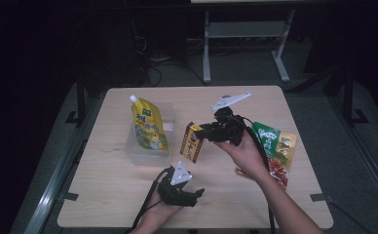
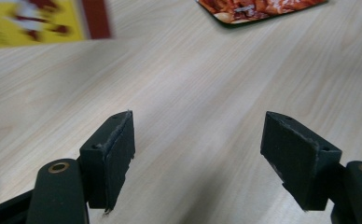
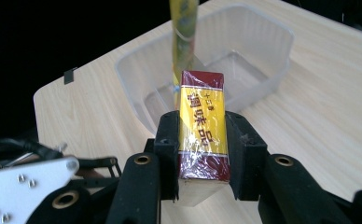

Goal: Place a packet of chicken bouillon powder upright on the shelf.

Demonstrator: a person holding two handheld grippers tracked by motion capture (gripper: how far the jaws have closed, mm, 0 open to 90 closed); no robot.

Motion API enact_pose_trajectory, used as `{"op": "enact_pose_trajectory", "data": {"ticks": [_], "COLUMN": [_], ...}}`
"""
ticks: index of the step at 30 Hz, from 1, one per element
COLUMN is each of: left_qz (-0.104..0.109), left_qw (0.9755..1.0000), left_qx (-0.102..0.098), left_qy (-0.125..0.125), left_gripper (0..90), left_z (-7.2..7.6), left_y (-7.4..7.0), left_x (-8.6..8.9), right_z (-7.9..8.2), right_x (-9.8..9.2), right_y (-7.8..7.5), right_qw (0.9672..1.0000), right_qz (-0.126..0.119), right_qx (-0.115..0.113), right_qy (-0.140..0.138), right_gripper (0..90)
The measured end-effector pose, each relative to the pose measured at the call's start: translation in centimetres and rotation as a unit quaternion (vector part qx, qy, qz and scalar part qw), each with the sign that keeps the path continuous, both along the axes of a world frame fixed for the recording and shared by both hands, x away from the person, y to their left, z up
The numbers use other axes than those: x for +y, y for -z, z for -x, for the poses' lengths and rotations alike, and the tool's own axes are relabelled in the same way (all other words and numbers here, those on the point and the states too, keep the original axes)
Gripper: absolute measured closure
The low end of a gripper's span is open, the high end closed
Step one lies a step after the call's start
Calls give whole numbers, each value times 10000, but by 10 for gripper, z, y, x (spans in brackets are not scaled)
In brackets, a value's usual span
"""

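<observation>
My right gripper (image 1: 202, 134) is held above the middle of the table, shut on a yellow and dark-red box (image 1: 192, 142) that tilts out from its jaws. In the right gripper view the box (image 3: 202, 123) is clamped between both pads of the gripper (image 3: 202, 151), above the near wall of a clear plastic tub (image 3: 268, 56). Near the front edge, my left gripper (image 1: 197, 193) lies low with its jaws open. In the left gripper view, the gripper (image 2: 198, 154) has bare wood between its pads, and the box (image 2: 34, 21) is a blur at the top left.
A yellow spouted pouch (image 1: 148, 124) stands in the clear tub (image 1: 145, 155) at the left of the wooden table (image 1: 109, 195). A green snack packet (image 1: 274, 140) and a red one (image 1: 277, 171) lie at the right, by the right forearm.
</observation>
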State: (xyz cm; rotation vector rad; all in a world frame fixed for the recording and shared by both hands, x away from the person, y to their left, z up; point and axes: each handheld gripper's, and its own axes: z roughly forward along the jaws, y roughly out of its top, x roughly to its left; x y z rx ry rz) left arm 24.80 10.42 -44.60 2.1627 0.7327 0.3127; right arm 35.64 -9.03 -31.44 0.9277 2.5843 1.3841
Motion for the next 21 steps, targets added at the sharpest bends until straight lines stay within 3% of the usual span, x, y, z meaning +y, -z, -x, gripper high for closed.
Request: {"op": "enact_pose_trajectory", "data": {"ticks": [2,7,11,21], "left_qz": [-36,-19,72,35], "left_qw": [10000,9999,9999,10000], "left_qx": [-23,-2,10,-32], "left_qy": [61,105,82,85], "left_gripper": [255,253,252,248], "left_z": [1,2,3,0], "left_y": [0,2,1,3], "left_x": [1,1,1,4], "right_z": [-1,-2,-3,-7], "right_x": [8,26,41,69], "right_y": [-5,-14,-18,-24], "right_qw": [9998,9992,9985,9957], "right_qz": [38,31,72,163], "right_qx": [-138,-234,-288,-486], "right_qy": [-111,-307,-463,-773], "right_gripper": [682,682,682,682]}}
